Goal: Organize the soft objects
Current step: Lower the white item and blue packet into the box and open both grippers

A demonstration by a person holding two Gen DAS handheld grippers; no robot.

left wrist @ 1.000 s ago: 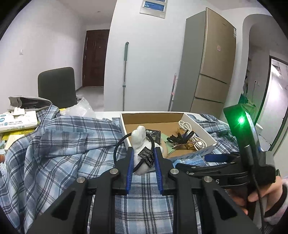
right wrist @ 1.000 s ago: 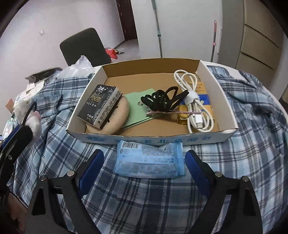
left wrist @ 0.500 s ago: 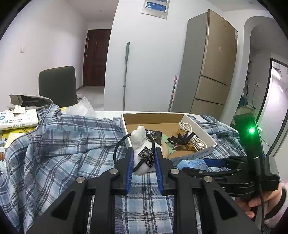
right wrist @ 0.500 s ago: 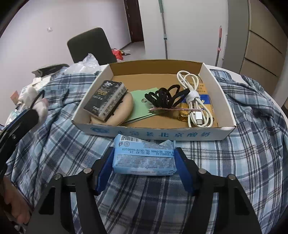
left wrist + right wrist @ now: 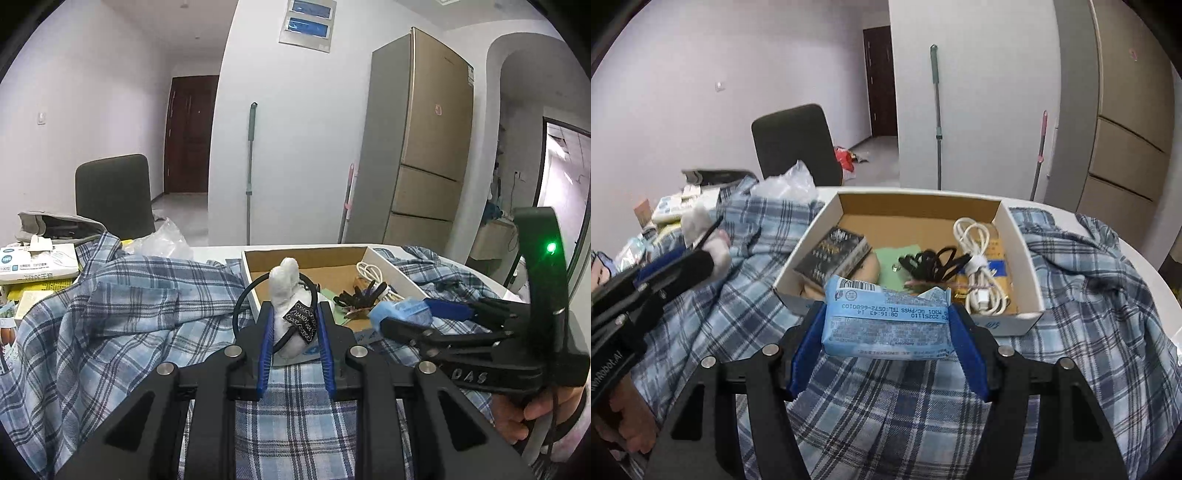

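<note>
My left gripper (image 5: 293, 325) is shut on a white plush hair tie (image 5: 286, 291) with a black elastic loop and black tag, held above the plaid shirt (image 5: 122, 314). My right gripper (image 5: 886, 332) is shut on a blue tissue pack (image 5: 886, 319), lifted off the shirt just in front of the open cardboard box (image 5: 1019, 236). The box holds a black tissue pack (image 5: 833, 254), a beige pad, a green sheet, black hair ties (image 5: 932, 264) and a white cable (image 5: 977, 258). In the left wrist view the right gripper (image 5: 428, 314) holds the blue pack (image 5: 400, 310) beside the box.
The blue plaid shirt (image 5: 1089, 295) covers the round white table. A tissue box (image 5: 33, 262), papers and a clear plastic bag (image 5: 162, 243) lie at the left. A dark chair (image 5: 110, 195) stands behind. A fridge (image 5: 424, 147) and a mop stand by the wall.
My right gripper closed on the blue tissue pack and lifted it off the shirt toward the box. My left gripper kept its hold on the plush hair tie and rose slightly.
</note>
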